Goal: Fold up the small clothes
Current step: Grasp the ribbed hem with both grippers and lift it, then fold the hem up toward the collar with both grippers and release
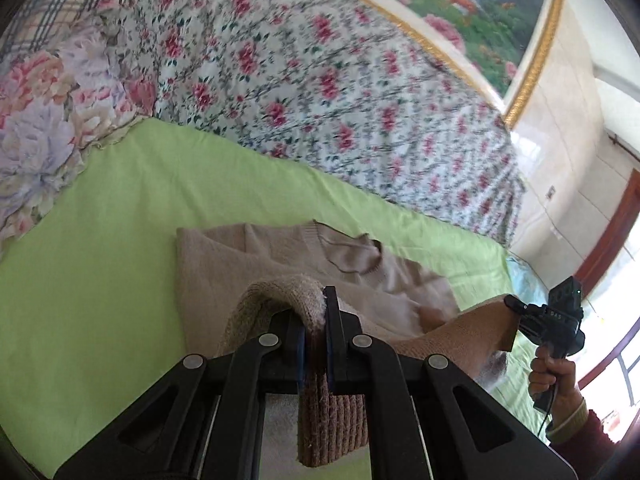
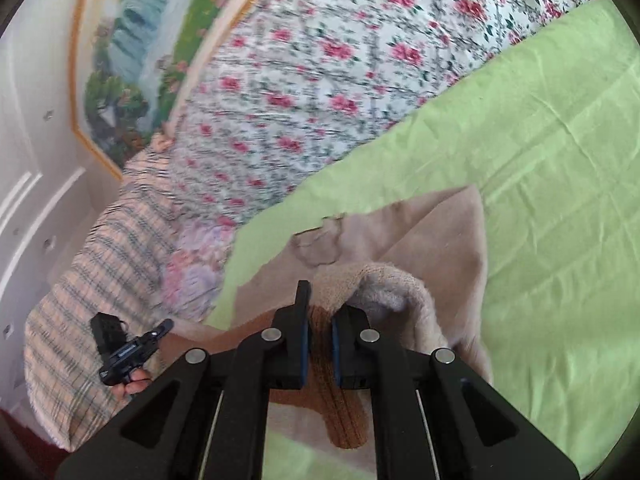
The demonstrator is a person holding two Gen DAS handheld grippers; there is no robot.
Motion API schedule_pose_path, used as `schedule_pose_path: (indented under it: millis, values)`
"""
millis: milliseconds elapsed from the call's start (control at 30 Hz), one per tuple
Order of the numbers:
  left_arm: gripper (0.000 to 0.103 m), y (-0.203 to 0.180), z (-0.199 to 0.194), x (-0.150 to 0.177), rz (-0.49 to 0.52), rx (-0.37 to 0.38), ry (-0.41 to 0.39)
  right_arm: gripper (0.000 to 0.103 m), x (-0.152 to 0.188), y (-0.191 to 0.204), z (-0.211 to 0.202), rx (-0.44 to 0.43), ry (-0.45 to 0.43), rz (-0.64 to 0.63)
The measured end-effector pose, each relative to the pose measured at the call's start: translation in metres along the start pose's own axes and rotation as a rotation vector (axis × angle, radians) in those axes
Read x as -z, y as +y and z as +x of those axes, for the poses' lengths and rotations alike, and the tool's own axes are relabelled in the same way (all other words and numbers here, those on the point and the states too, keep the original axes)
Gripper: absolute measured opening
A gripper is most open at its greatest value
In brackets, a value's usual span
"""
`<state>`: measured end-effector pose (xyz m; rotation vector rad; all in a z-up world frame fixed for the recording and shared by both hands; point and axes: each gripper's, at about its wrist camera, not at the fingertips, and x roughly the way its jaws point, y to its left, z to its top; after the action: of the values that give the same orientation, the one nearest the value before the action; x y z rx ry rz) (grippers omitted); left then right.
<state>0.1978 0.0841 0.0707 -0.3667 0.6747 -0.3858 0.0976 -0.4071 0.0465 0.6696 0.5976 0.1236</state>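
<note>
Two corners of the beige sweater are pinched, its ribbed hem clamped in the left gripper and the right gripper, while its collar end lies on the green sheet. Both corners should be carried level and laid squarely over the collar, clear of the floral quilt.

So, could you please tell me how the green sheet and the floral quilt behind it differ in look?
The green sheet is one plain lime colour; the floral quilt is white, printed with pink flowers. The sheet lies flat with light creases and bears the beige sweater; the quilt bulges up behind it and carries nothing visible. Both are bedding on the same bed.
</note>
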Motion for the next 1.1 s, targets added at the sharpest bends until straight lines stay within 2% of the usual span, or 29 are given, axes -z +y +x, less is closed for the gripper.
schedule_pose_path:
  millis: [200, 300, 333, 433, 500, 567, 633, 700, 833, 933, 1000, 1067, 1100]
  values:
    - [0.006, 0.038, 0.071, -0.016, -0.053, -0.064, 0.069, 0.010, -0.016, -0.036, 0.060, 0.109, 0.073, 0.031]
    - [0.007, 0.054, 0.097, -0.009, -0.072, -0.107, 0.128, 0.014, -0.010, -0.052, 0.075, 0.129, 0.113, 0.070]
    - [0.009, 0.057, 0.102, -0.004, -0.081, -0.113, 0.150, 0.023, -0.009, -0.056, 0.074, 0.117, 0.118, 0.090]
    - [0.016, 0.059, 0.093, 0.009, -0.109, -0.079, 0.167, 0.044, -0.005, -0.052, 0.053, 0.095, 0.063, 0.111]
    - [0.025, 0.046, 0.071, 0.021, -0.082, -0.042, 0.147, 0.044, 0.000, -0.038, 0.031, 0.114, 0.001, 0.075]
    - [0.036, 0.028, 0.055, 0.036, -0.051, 0.002, 0.147, 0.046, 0.012, -0.018, 0.016, 0.073, -0.016, 0.009]
    - [0.038, 0.008, 0.051, 0.051, -0.012, 0.037, 0.177, 0.046, 0.029, 0.007, 0.022, -0.007, 0.080, -0.091]
    - [0.040, -0.017, 0.062, 0.068, 0.051, 0.097, 0.250, 0.046, 0.050, 0.031, 0.045, -0.019, 0.220, -0.218]
    - [0.040, -0.056, 0.100, 0.082, 0.186, 0.094, 0.344, 0.046, 0.068, 0.055, 0.100, 0.054, 0.413, -0.417]
    - [0.040, -0.064, 0.135, 0.070, 0.248, 0.042, 0.389, 0.045, 0.056, 0.059, 0.135, 0.148, 0.481, -0.527]
    - [0.034, -0.060, 0.155, 0.054, 0.285, 0.011, 0.401, 0.044, 0.039, 0.053, 0.152, 0.200, 0.484, -0.560]
    - [0.033, -0.042, 0.167, 0.030, 0.275, -0.062, 0.372, 0.042, 0.015, 0.038, 0.161, 0.294, 0.428, -0.544]
    - [0.033, -0.029, 0.172, 0.019, 0.250, -0.084, 0.359, 0.042, 0.000, 0.026, 0.161, 0.321, 0.380, -0.488]
